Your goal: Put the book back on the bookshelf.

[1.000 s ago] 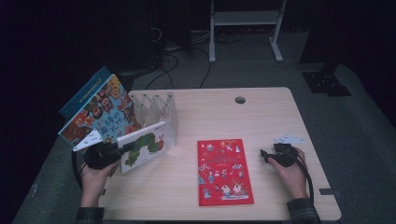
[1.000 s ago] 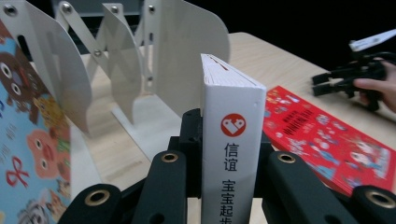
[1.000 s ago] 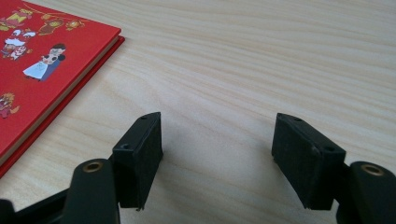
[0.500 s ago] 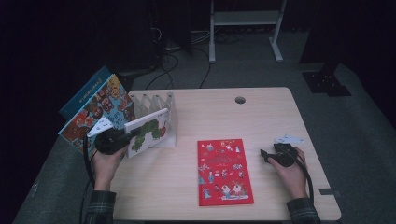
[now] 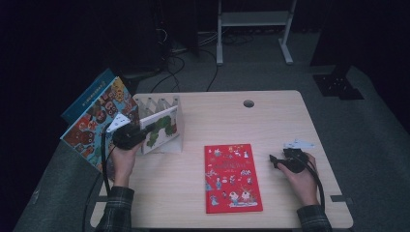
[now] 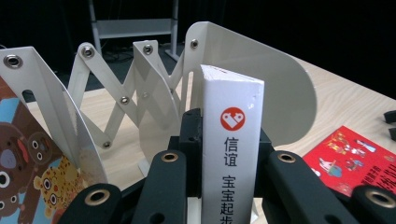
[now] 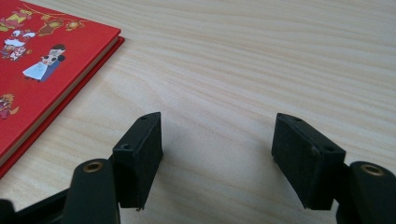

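Left gripper view: your left gripper (image 6: 232,186) clamped the white book (image 6: 231,154) upright by its spine.
Rack slot (image 6: 187,93) lay straight ahead; your right gripper (image 7: 217,158) sat open, empty.

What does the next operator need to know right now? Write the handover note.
Left gripper: shut on the white-spined book, held upright at the white expanding book rack.
Right gripper: open, nothing between the jaws, low over the table beside the red book.
Done: one colourful book leans at the rack's left end.
Left: seat the held book in a slot and release it. Then, probably, the red book, which lies flat on the table.
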Tool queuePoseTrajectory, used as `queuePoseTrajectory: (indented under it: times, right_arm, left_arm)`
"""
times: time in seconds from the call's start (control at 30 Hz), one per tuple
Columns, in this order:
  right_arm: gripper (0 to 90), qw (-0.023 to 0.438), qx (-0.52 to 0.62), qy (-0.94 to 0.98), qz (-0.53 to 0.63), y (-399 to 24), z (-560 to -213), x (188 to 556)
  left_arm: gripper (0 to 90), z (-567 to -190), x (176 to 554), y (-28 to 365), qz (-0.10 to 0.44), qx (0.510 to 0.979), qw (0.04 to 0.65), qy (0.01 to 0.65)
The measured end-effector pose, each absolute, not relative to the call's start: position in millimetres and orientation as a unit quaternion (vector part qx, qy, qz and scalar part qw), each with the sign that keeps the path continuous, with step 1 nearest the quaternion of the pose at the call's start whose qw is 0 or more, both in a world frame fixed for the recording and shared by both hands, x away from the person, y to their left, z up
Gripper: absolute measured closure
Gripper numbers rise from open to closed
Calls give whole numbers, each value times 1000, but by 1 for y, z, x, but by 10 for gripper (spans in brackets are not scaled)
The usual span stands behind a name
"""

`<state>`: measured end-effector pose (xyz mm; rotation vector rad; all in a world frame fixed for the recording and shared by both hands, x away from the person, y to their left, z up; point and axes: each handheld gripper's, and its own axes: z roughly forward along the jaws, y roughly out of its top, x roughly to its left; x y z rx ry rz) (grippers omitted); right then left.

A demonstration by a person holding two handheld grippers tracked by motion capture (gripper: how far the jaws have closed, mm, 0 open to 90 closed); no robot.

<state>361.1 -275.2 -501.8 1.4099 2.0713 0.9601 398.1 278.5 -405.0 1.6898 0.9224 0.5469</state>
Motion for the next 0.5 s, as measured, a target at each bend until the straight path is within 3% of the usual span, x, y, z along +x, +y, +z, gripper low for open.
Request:
queuePoseTrajectory:
  times: [0.5]
  right_arm:
    - [325, 228, 511, 752, 348, -275, -502, 361]
  left_arm:
    - [747, -427, 394, 271, 231, 717, 523, 400]
